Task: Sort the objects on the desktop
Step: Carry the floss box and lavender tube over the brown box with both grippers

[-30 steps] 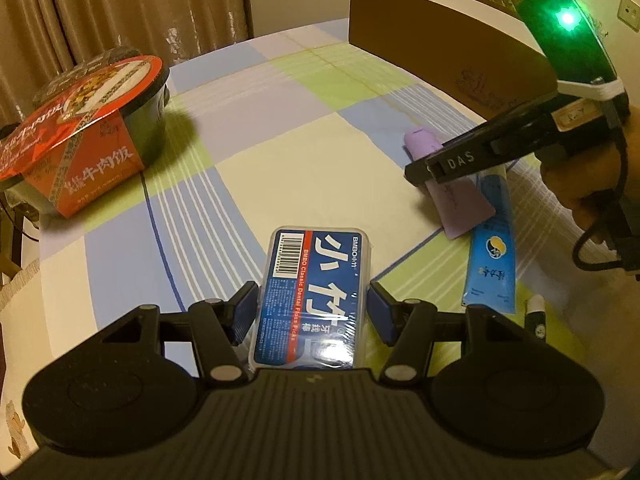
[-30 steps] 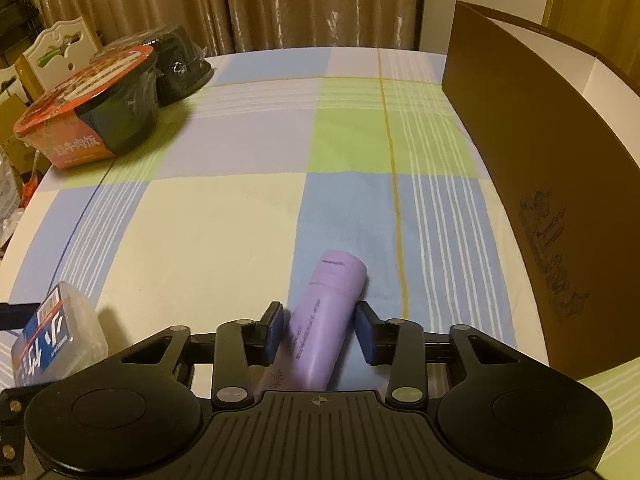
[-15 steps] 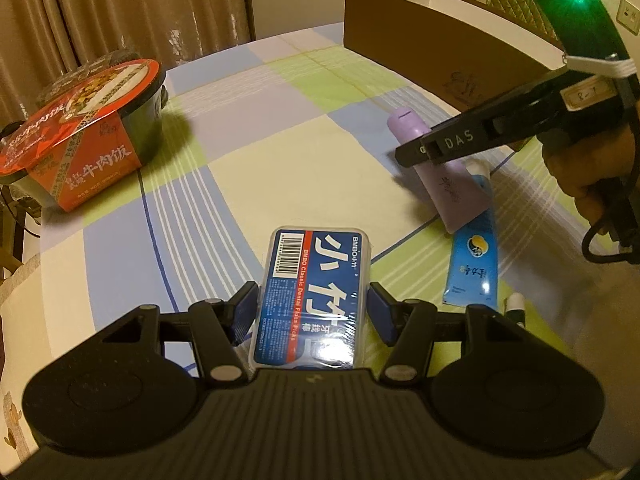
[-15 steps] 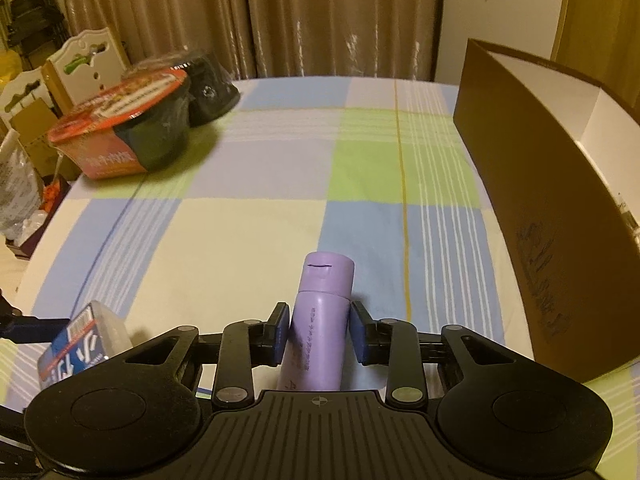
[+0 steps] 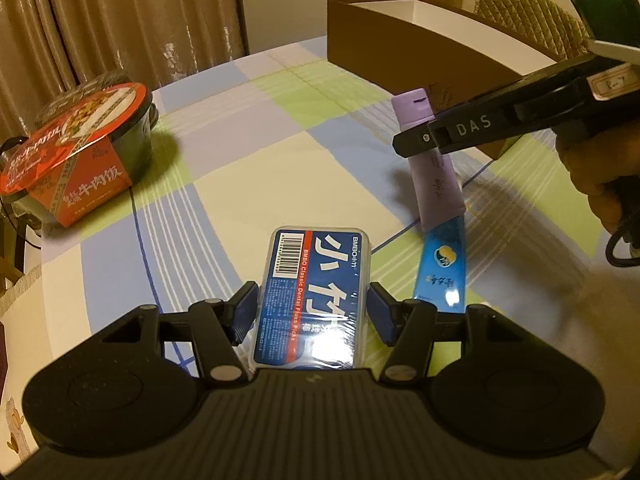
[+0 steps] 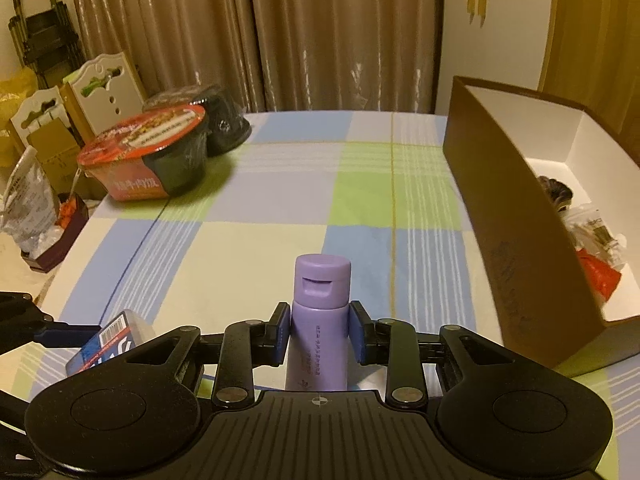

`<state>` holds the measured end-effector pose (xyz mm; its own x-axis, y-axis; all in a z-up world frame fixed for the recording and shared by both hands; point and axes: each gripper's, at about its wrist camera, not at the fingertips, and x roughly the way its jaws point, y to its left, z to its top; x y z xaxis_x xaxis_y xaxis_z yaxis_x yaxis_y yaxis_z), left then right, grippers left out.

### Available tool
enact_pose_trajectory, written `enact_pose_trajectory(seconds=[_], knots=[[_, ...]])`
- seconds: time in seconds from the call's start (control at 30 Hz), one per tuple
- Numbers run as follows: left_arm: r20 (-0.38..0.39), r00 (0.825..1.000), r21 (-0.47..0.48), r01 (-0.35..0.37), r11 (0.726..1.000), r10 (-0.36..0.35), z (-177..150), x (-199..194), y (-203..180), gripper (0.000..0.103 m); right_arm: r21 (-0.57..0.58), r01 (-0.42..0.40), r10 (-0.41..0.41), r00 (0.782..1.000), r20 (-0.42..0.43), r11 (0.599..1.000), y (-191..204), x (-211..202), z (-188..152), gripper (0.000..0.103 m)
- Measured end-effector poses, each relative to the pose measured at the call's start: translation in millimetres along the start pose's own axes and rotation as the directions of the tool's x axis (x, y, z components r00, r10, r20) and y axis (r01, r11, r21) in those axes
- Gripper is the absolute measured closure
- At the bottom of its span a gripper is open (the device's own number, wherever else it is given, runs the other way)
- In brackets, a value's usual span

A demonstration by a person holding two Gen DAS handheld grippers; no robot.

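The left tool (image 5: pixel 310 312) holds a clear plastic floss-pick box (image 5: pixel 314 296) by its long sides, blue pads pressed to it; the box has a blue and red label with a barcode and large white characters, and its far end juts out over the checked tablecloth (image 5: pixel 248 160). The right tool (image 6: pixel 319 334) grips a lilac tube (image 6: pixel 318 320) just below its flip cap, cap end forward and raised off the table; in the left view the tube's flat crimped end hangs over a blue sachet (image 5: pixel 442 264) lying on the cloth. To the right stands a brown cardboard box (image 6: pixel 504 208), open-topped with a white inside, small packets in its bottom; its near wall is close beside the right tool. Far left, an instant-noodle bowl (image 6: pixel 156 160) with a red lid sits near the table edge, a dark bowl (image 6: pixel 224 120) behind it. The middle of the cloth between bowls and box lies bare.
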<state>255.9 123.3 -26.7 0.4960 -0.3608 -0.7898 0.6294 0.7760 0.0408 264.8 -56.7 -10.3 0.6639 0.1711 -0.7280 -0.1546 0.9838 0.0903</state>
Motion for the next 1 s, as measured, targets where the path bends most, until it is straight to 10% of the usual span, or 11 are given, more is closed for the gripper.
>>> enact_pose_trajectory(seconds=[1.0], knots=[[0.058, 0.998, 0.069, 0.007, 0.998, -0.011, 59.5, -22.5, -103.1, 0.049, 0.011, -0.012, 0.011, 0.994, 0.11, 1.0, -99.4, -126.8, -14.9, 0.073]])
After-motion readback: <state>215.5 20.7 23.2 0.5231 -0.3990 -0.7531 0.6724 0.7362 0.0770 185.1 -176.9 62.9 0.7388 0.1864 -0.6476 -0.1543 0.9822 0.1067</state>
